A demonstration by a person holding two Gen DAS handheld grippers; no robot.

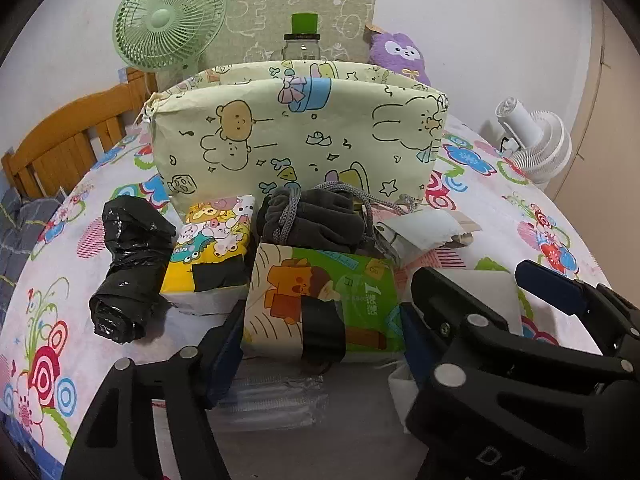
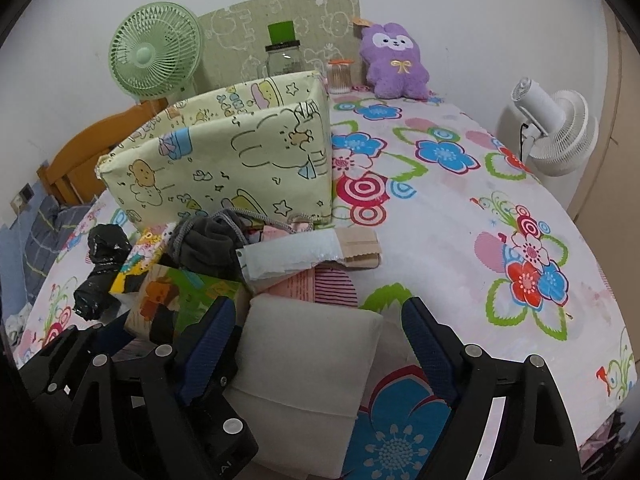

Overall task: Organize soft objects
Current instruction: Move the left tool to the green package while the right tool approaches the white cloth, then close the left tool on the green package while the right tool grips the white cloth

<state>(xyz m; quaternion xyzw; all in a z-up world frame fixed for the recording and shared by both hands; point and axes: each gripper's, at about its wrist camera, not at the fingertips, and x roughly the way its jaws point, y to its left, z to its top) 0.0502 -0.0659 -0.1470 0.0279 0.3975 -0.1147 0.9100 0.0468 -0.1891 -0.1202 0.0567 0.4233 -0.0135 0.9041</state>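
A green tissue pack (image 1: 340, 292) with a cartoon dog and a black tape strip lies on the flowered cloth (image 2: 460, 240). My left gripper (image 1: 322, 320) is shut on it, one blue pad against each side. Beside it on the right lies a white soft cushion (image 2: 304, 360). My right gripper (image 2: 320, 308) stands open astride this cushion: the left pad is at its edge, and a strip of cloth shows before the right pad. Behind stand a cream cartoon-print fabric box (image 1: 300, 128), a grey drawstring pouch (image 1: 316, 216), a yellow cartoon pack (image 1: 212, 248) and a black wrapped bundle (image 1: 128, 264).
A white padded mailer (image 2: 288, 260) rests on pink paper behind the cushion. At the back are a purple plush (image 2: 394, 60), a glass jar (image 2: 282, 58), a swab jar (image 2: 340, 76) and a green fan (image 1: 170, 20). A white fan (image 2: 556, 128) stands right, a wooden headboard (image 1: 68, 140) left.
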